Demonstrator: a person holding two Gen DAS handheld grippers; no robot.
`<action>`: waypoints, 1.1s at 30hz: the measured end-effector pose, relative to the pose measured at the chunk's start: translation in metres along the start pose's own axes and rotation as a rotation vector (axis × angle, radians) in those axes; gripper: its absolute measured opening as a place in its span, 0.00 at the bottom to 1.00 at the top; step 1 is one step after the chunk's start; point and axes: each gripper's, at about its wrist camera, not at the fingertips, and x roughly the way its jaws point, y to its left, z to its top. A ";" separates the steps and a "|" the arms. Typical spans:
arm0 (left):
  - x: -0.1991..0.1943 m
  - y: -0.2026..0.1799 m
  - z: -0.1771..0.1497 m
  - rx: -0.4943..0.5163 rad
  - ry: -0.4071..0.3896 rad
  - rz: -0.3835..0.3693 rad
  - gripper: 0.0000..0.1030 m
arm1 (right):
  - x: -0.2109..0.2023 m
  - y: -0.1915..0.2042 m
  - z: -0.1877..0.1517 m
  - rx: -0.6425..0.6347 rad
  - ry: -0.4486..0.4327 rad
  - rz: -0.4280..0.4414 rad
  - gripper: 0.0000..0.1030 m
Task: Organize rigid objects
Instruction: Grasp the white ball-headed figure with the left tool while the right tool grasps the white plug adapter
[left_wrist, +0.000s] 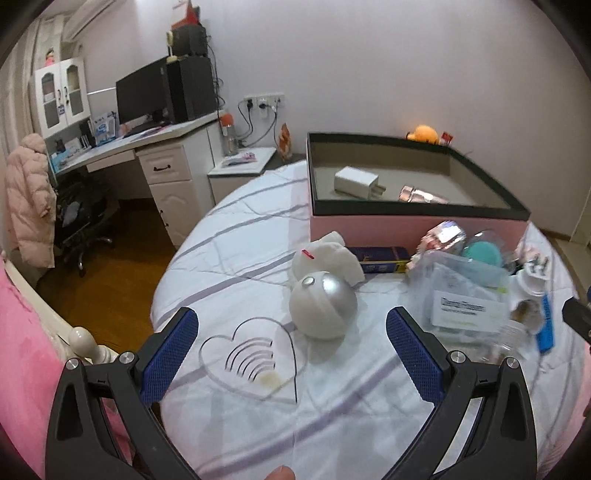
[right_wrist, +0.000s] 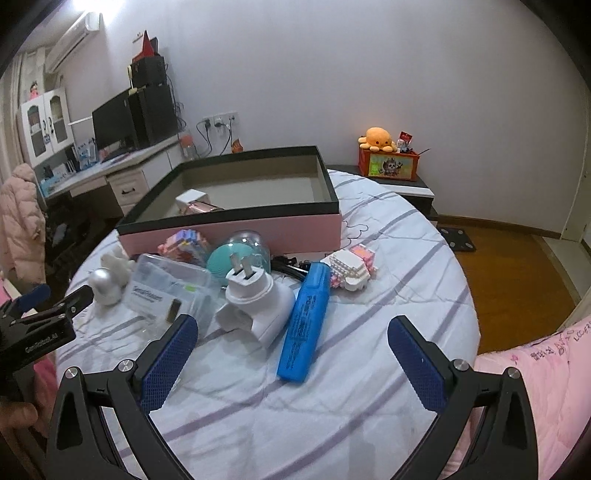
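Observation:
A pink box with a black rim (left_wrist: 417, 225) (right_wrist: 258, 227) stands on the bed; inside lie a white charger (left_wrist: 356, 179) and a pink shiny item (left_wrist: 423, 195). In front of it lie a silver-white ball toy (left_wrist: 323, 306) (right_wrist: 103, 286), a white figure (left_wrist: 328, 254), a clear plastic case (left_wrist: 465, 295) (right_wrist: 170, 288), a teal round device (right_wrist: 240, 258), a white plug adapter (right_wrist: 255, 299), a blue highlighter (right_wrist: 304, 321) and a block model (right_wrist: 351, 267). My left gripper (left_wrist: 291, 343) is open, just short of the ball toy. My right gripper (right_wrist: 291, 354) is open over the highlighter's near end.
A clear heart-shaped stand (left_wrist: 255, 354) lies between my left fingers. A desk with a monitor (left_wrist: 144, 92) stands at the left, nightstands by the wall, and an orange plush on a box (right_wrist: 388, 158) at the right. Wood floor lies beyond the bed edges.

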 end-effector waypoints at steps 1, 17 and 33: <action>0.007 -0.001 0.001 0.006 0.010 0.007 1.00 | 0.005 0.001 0.002 -0.007 0.005 0.002 1.00; 0.066 -0.006 0.021 0.015 0.171 -0.097 0.65 | 0.060 0.019 0.011 -0.119 0.074 0.021 0.78; 0.028 0.012 0.006 -0.067 0.111 -0.158 0.50 | 0.023 0.005 0.012 -0.062 0.030 0.095 0.56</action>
